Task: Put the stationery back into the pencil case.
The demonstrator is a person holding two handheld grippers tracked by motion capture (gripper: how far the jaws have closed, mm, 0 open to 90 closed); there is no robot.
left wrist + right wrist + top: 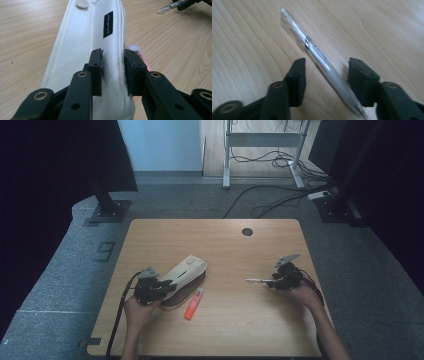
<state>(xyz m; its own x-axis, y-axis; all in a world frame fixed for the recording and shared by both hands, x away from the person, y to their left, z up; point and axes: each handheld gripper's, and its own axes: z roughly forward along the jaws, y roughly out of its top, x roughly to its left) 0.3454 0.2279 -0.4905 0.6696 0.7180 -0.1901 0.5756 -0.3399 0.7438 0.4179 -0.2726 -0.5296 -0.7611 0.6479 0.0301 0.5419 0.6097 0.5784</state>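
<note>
Left gripper [113,63] clamped on white pencil case [85,47] near table's [230,330] left front, orange highlighter [194,303] just beside case, right gripper [325,72] jaws apart, clear pen [312,50] between them, pads not pressing.

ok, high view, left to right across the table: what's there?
left claw → white pencil case → orange highlighter → clear pen → right claw
</note>
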